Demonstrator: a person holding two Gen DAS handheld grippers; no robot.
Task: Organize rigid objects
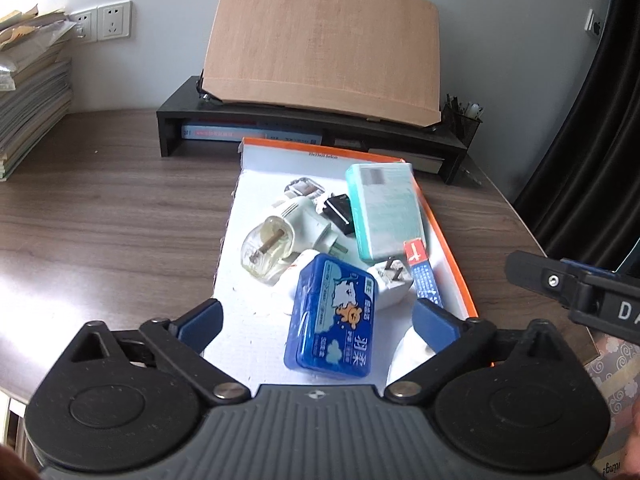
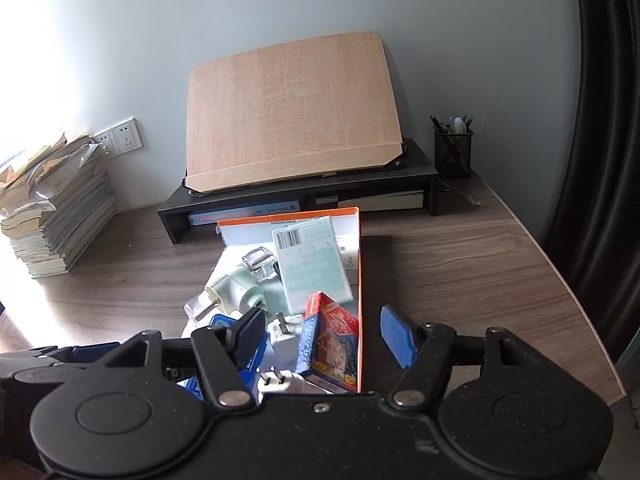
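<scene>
Left wrist view shows the left gripper [image 1: 316, 316] spread wide, empty, blue tin [image 1: 330, 320] lying loose between its fingers in the orange-edged box lid [image 1: 452, 252]. Looks like a drop-off just finishing; next comes fetching another item. Right gripper [image 2: 324, 336] hangs part-open, holding nothing, over the red card box [image 2: 332, 336], chargers and teal box [image 2: 312, 264]

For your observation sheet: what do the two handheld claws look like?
Both match: the left claw and right claw have black speckled plastic bodies with round hubs, silver pivot rivets, black linkage arms and blue finger pads. The left's base is ribbed grey.
</scene>
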